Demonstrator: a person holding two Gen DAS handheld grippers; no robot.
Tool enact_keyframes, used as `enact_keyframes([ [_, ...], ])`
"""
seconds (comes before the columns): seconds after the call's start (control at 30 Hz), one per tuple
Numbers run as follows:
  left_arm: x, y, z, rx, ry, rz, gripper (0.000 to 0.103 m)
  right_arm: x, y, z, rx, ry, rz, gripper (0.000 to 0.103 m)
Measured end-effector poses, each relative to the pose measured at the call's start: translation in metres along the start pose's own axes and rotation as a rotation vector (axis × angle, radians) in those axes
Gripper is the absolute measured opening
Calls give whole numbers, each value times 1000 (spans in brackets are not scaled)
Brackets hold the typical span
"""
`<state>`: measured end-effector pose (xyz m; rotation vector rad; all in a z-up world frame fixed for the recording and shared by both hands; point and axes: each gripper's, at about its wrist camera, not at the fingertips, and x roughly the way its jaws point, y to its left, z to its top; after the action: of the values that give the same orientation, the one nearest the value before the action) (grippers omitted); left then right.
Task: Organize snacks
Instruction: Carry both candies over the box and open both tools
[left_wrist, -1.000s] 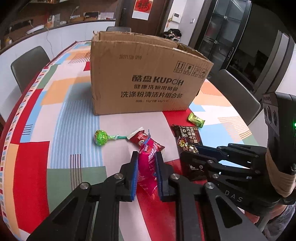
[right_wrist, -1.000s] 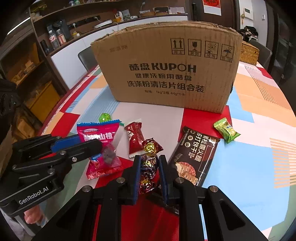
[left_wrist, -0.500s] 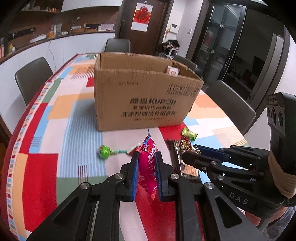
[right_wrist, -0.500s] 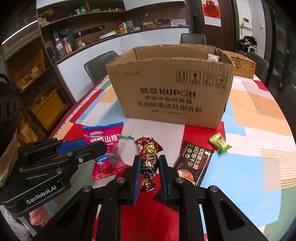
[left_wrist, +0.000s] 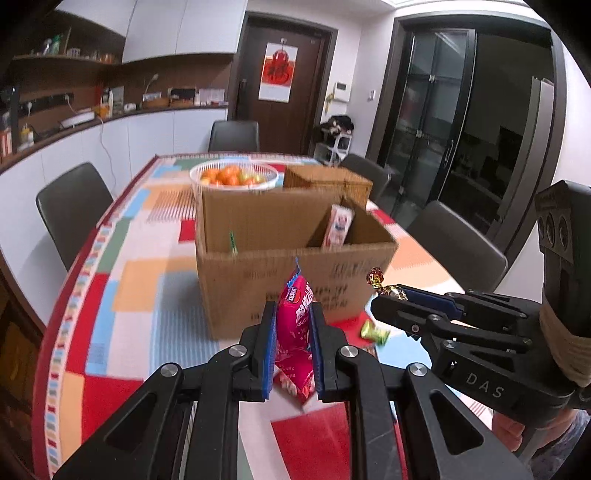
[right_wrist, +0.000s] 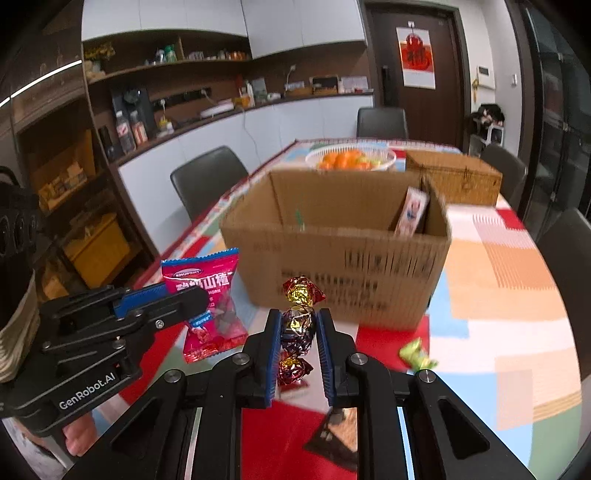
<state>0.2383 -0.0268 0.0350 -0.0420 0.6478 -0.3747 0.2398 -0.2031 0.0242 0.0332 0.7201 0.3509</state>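
The left gripper (left_wrist: 292, 345) is clamping a pink snack packet (left_wrist: 296, 332) between its blue pads, and the packet is standing upright with its sealed top edge projecting beyond the fingertips. The right gripper (right_wrist: 297, 345) is clamping a string of foil-wrapped candies (right_wrist: 298, 325) at the middle piece, with one candy protruding ahead of the fingertips and another hanging below the pads. Both loads are being carried clear of the table (left_wrist: 129, 280), short of the cardboard box (left_wrist: 295, 258) that is standing directly ahead of both pairs of fingers. The packet is judged to be light, soft and crinkly; its film is likely to be slippery, so the hold is best taken across the flat body below the seal, as it is being taken now. The candies are judged to be light and loosely linked, so the free ends are likely to swing; gripping the middle piece is keeping the string balanced, and heavy pressure is likely to deform the contents. The box is open at the top and is already holding a small pale carton (left_wrist: 338, 227) leaning at its right inner wall and a thin green item (left_wrist: 232, 242) at the near left wall; the rest of its interior is hidden. Beyond the box, a white basket (left_wrist: 207, 181) is holding oranges, and a woven basket (left_wrist: 328, 181) is standing closed beside it. A green-wrapped candy (left_wrist: 375, 331) is lying on the table to the right of the left fingers.
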Motion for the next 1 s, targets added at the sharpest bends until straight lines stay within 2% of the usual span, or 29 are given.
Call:
enact_keyframes([
  [0.23, -3, -1, 34, 24, -59, 17, 18, -10, -2, 37, -5, -73, -8, 20],
  [0.47, 3, 1, 68, 42, -96, 43, 18, -7, -9, 72, -14, -104, -34, 20],
  [0.77, 31, 9, 97, 46, -85, 64, 18, 12, -23, 107, -23, -96, -63, 20],
  [1.0, 64, 20, 108, 34, -35, 69, 18, 35, -32, 116, -23, -66, -77, 20],
])
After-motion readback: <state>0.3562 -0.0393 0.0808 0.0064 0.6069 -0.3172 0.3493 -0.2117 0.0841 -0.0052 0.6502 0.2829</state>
